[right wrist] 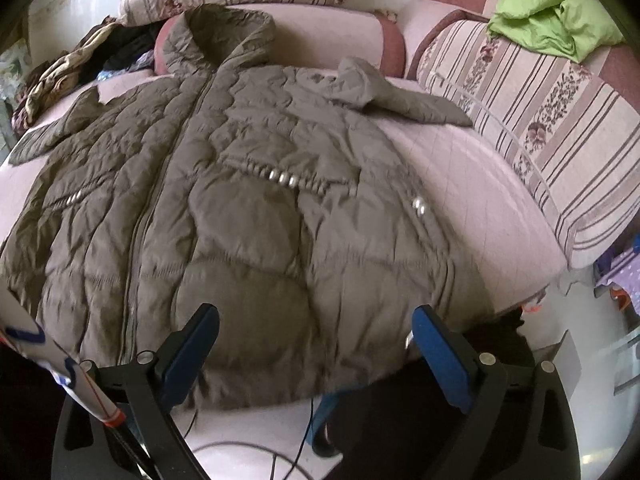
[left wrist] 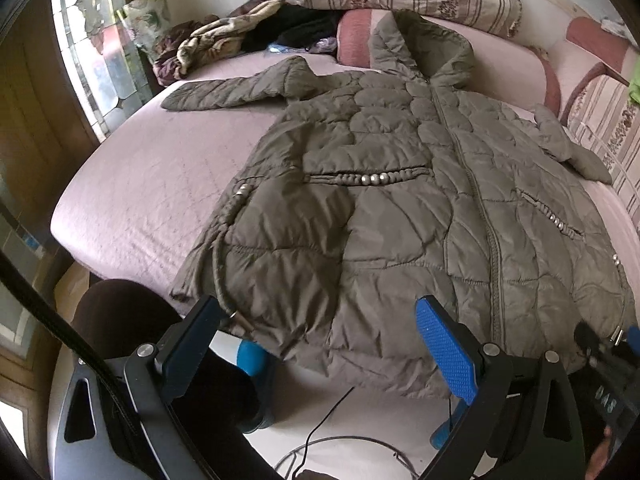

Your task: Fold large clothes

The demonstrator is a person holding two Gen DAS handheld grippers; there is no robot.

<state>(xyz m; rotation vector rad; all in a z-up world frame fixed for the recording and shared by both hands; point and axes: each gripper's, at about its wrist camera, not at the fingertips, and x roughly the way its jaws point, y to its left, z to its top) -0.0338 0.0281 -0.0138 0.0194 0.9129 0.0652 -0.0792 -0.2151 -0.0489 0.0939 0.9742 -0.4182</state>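
An olive-green quilted hooded coat (left wrist: 392,200) lies spread flat, front up, on a pink bed (left wrist: 132,200). Its hood rests against the back cushion and both sleeves stretch outward. The hem hangs over the bed's near edge. It also shows in the right wrist view (right wrist: 240,220). My left gripper (left wrist: 320,344) is open and empty, just above the hem's left part. My right gripper (right wrist: 316,344) is open and empty, over the hem's right part. The right gripper's tip shows at the left wrist view's right edge (left wrist: 616,344).
Striped floral cushions (right wrist: 540,120) line the back and right side. A pile of patterned and dark clothes (left wrist: 240,36) lies at the far left corner. A lime-green garment (right wrist: 552,20) sits on the right armrest. Cables (left wrist: 320,440) lie on the white floor below.
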